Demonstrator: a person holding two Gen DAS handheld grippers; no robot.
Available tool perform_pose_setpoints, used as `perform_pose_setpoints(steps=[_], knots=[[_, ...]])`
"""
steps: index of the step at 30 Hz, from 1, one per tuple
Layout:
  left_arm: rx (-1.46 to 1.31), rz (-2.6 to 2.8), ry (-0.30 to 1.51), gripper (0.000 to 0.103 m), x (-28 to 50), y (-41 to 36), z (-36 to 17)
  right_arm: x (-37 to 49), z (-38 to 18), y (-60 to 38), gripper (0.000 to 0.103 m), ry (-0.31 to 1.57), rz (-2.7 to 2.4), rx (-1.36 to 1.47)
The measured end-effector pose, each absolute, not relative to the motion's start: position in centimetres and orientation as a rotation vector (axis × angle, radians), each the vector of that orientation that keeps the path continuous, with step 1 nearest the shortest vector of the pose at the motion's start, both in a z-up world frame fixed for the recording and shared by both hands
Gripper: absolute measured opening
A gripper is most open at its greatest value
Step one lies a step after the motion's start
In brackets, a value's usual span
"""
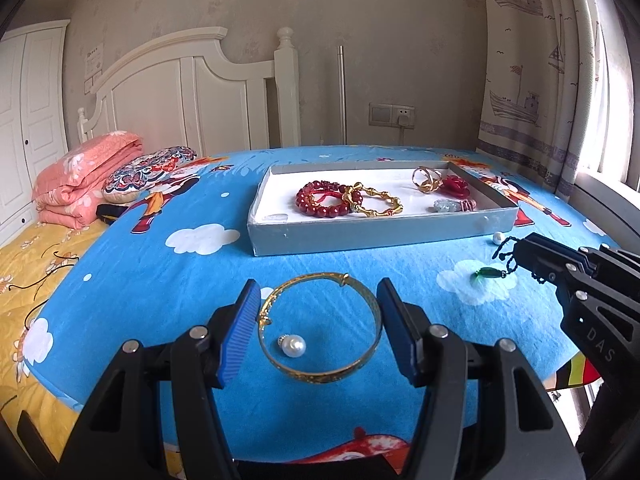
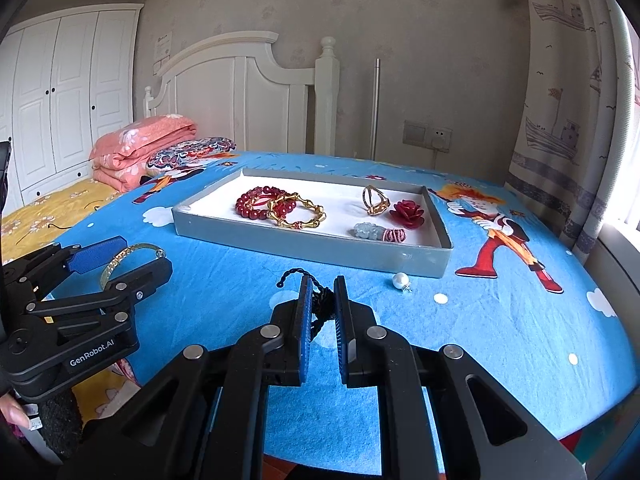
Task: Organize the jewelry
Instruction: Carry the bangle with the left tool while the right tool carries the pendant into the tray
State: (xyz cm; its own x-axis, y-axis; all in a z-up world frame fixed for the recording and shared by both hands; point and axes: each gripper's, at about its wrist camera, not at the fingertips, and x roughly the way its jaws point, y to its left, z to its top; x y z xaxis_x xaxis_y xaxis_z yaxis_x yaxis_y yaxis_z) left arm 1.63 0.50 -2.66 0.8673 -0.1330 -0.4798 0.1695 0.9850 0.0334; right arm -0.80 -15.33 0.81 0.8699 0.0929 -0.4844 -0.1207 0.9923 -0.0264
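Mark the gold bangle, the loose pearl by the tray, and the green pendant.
gold bangle [image 1: 362, 368], left wrist view, near rim of the band.
loose pearl [image 2: 400, 279], right wrist view, middle of the bead.
green pendant [image 1: 487, 273], left wrist view, the green stone.

Left gripper [image 1: 316, 330] fills the lower centre of its frame, jaws spread wide, blue pads [image 1: 236, 332] facing in. Right gripper [image 2: 323, 312], lower centre of its own view, is clamped nearly closed. A fingertip [image 2: 16, 414] shows lower left.
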Motion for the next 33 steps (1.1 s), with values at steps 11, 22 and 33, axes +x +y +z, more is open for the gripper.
perform_pose_setpoints(steps=[11,22,33], knots=[[0.037,-0.168,0.491,0.058,2.8,0.0,-1.4,0.7,2.1,-15.1,0.012,0.486,0.103,-0.045],[0.022,-0.167,0.494,0.058,7.4,-0.9,1.2,4.6,5.5,-16.0,0.012,0.431,0.067,-0.056],[-0.012,-0.161,0.608,0.058,15.6,-2.3,2.9,11.4,7.8,-16.4,0.012,0.444,0.046,-0.067]])
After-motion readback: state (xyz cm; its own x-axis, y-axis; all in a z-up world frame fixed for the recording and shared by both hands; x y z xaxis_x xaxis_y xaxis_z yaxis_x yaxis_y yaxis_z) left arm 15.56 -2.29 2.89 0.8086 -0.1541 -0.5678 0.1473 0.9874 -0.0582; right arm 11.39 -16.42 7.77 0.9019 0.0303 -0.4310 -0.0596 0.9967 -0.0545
